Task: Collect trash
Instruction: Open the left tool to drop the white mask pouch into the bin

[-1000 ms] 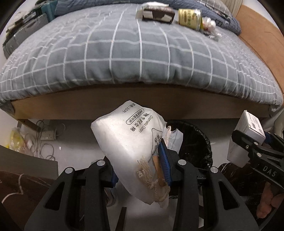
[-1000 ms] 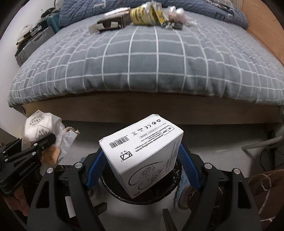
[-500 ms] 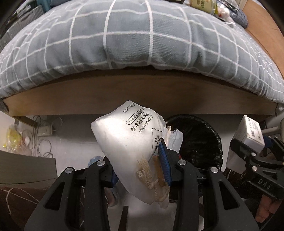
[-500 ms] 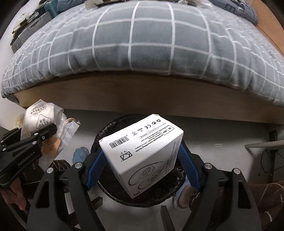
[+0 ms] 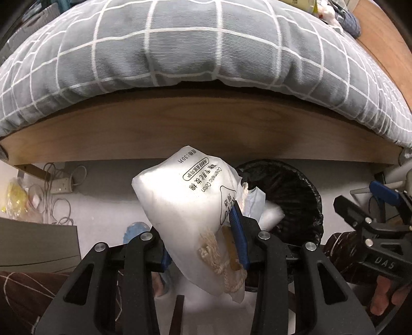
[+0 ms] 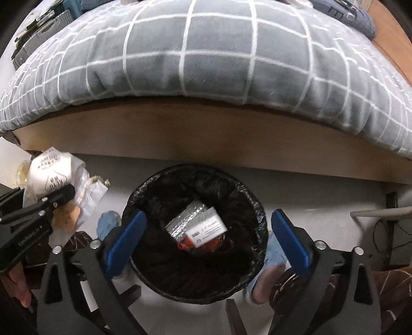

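My left gripper (image 5: 203, 244) is shut on a white cotton-pad bag (image 5: 185, 206) with a drawstring, held just left of the black-lined trash bin (image 5: 296, 190). The same bag (image 6: 55, 177) shows at the left of the right wrist view, in the left gripper (image 6: 38, 206). My right gripper (image 6: 206, 237) hangs straight over the bin (image 6: 144, 195), its jaws opening wide with nothing between them. The white box (image 6: 207, 229) lies inside the bin on a silver wrapper and red packaging. In the left wrist view the right gripper (image 5: 365, 206) is at the far right, empty.
The bed with a grey checked duvet (image 6: 206, 56) and wooden frame (image 6: 206, 136) stands right behind the bin. More litter (image 5: 303, 3) lies at the bed's far end. A power strip and cables (image 5: 61, 188) sit on the floor at left. The person's slippered feet (image 6: 109, 221) flank the bin.
The right gripper's jaws have spread and the white box has dropped from them into the bin. Both grippers sank toward the floor a second ago. The left still holds the bag.
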`<state>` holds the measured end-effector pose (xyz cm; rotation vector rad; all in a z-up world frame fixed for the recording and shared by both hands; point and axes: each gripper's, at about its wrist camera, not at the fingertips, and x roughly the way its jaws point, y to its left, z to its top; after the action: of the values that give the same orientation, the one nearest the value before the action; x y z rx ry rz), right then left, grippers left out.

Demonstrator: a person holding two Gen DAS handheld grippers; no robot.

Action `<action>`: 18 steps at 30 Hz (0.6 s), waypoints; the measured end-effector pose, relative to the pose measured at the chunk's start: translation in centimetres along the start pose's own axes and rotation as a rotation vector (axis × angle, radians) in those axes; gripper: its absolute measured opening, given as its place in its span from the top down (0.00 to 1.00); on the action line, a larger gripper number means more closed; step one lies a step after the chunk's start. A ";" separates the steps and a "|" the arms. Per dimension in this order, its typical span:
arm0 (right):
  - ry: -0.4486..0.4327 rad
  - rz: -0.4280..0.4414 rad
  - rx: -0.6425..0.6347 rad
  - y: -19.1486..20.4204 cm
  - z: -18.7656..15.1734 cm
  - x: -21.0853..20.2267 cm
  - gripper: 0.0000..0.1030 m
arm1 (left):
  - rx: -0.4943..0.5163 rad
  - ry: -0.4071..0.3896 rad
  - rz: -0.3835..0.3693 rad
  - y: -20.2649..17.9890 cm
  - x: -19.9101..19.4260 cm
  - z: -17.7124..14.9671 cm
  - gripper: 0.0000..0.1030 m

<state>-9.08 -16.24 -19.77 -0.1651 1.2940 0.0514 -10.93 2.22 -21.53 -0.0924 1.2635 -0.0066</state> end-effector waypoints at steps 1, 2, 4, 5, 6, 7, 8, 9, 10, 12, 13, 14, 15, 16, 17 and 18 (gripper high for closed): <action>-0.006 0.000 0.004 -0.3 -0.1 -0.2 0.07 | 0.004 0.000 -0.001 -0.3 0.0 0.0 0.64; -0.011 0.001 0.005 -0.5 -0.1 -0.4 0.07 | 0.006 0.000 -0.004 -0.4 0.1 0.0 0.64; -0.019 -0.007 0.003 -1.1 -0.1 -0.6 0.07 | 0.020 -0.005 -0.011 -1.4 0.0 -0.1 0.64; -0.022 -0.006 0.007 -1.5 -0.2 -0.8 0.07 | 0.029 -0.007 -0.014 -1.7 0.1 -0.1 0.63; -0.029 -0.009 0.014 -2.1 -0.2 -0.9 0.07 | 0.040 -0.004 -0.019 -2.3 0.2 -0.1 0.63; -0.032 -0.014 0.018 -2.4 -0.3 -1.0 0.07 | 0.046 -0.001 -0.027 -2.7 0.2 -0.1 0.63; -0.033 -0.019 0.022 -2.4 -0.4 -1.3 0.07 | 0.055 -0.003 -0.032 -3.4 0.2 0.0 0.64; -0.037 -0.029 0.033 -3.2 -0.5 -1.4 0.07 | 0.064 -0.007 -0.033 -3.8 0.2 0.0 0.63; -0.039 -0.033 0.040 -3.7 -0.7 -1.3 0.07 | 0.073 -0.009 -0.034 -4.4 0.1 0.1 0.63; -0.041 -0.052 0.060 -4.9 -0.8 -1.4 0.07 | 0.081 -0.007 -0.043 -5.3 0.2 0.2 0.64; -0.044 -0.058 0.069 -5.5 -0.9 -1.5 0.07 | 0.084 -0.004 -0.047 -5.8 0.3 0.3 0.64; -0.046 -0.063 0.081 -6.1 -1.0 -1.6 0.07 | 0.093 -0.001 -0.050 -6.3 0.4 0.3 0.64; -0.046 -0.067 0.090 -6.5 -1.1 -1.7 0.07 | 0.100 0.001 -0.051 -6.6 0.5 0.3 0.64; -0.046 -0.072 0.101 -7.0 -1.2 -1.7 0.07 | 0.107 0.004 -0.054 -7.1 0.6 0.3 0.64; -0.045 -0.074 0.110 -7.3 -1.4 -1.7 0.07 | 0.111 0.006 -0.058 -7.5 0.7 0.3 0.64; -0.042 -0.077 0.121 -7.8 -1.5 -1.7 0.07 | 0.119 0.008 -0.060 -7.8 0.8 0.3 0.64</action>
<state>-9.93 -24.08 -17.84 -0.1096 1.2443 -0.0886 -10.03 -5.60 -21.66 -0.0278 1.2657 -0.1342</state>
